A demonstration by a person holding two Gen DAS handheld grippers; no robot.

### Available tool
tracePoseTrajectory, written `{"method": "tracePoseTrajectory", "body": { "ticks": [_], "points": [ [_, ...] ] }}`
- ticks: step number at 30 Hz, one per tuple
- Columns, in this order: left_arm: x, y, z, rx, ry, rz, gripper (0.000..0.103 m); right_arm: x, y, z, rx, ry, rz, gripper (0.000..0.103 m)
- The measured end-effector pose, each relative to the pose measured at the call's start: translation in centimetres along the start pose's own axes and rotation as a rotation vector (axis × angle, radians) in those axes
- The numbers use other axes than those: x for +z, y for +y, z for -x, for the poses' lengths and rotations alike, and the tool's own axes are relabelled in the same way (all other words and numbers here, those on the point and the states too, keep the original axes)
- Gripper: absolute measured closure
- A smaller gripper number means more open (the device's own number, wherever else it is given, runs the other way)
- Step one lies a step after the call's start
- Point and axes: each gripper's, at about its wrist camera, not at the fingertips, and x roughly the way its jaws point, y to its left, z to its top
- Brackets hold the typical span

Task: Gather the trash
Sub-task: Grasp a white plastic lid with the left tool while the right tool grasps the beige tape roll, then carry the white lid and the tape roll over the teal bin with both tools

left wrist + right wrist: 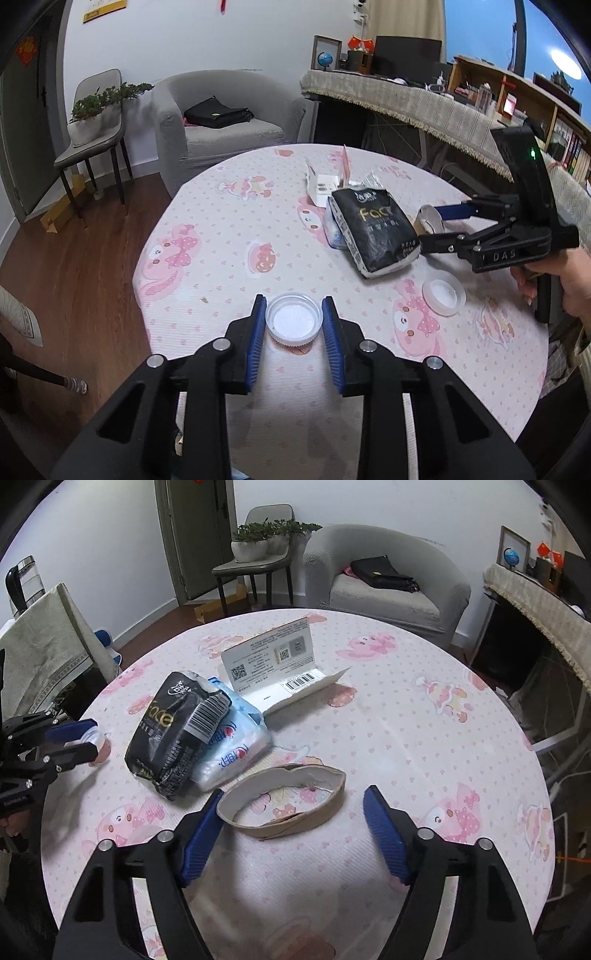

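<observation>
My left gripper [293,314] is closed onto a white plastic lid [293,318], one blue pad on each side, low over the round table. It also shows in the right wrist view [83,736]. My right gripper [293,812] is open around a flattened brown cardboard ring [284,799] lying on the table; the left pad touches the ring's end. From the left wrist view the right gripper [432,227] is by the ring [430,218]. A black wrapper [177,734] lies on a blue-white plastic wrapper [236,749]. A second clear lid [443,291] lies near the right hand.
A white folded card box [273,664] stands behind the wrappers. The table has a pink patterned cloth [406,720]. A grey armchair [384,579], a chair with plants [258,550] and a covered desk [424,103] stand around the table.
</observation>
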Motion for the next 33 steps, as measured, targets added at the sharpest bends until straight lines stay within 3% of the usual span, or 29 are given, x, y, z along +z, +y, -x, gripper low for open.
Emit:
{"method": "tracePoseTrajectory", "body": {
  "ticks": [2,8,13,22,33],
  "points": [
    [0.0,0.2,0.3,0.011,-0.01,0.007,0.07,0.1,0.3,0.0,-0.008,-0.004,0.009,0.038],
    [0.1,1.1,1.5,0.047,-0.038,0.033,0.07,0.6,0.6,0.2,-0.046,-0.02,-0.01,0.039],
    [0.2,1.5,2.4,0.08,-0.054,0.034,0.07,1.8,1.3,1.6,-0.09,-0.086,-0.04,0.039],
    [0.0,4.1,4.5,0.134,-0.095,0.101,0.07,4.2,4.9,3.9,0.016,-0.245,-0.067,0.038],
    [-1.8,8.5,6.1,0.241,-0.084,0.172,0.07,5.7,11.9,2.4,0.139,-0.231,0.022,0.038]
  ]
}}
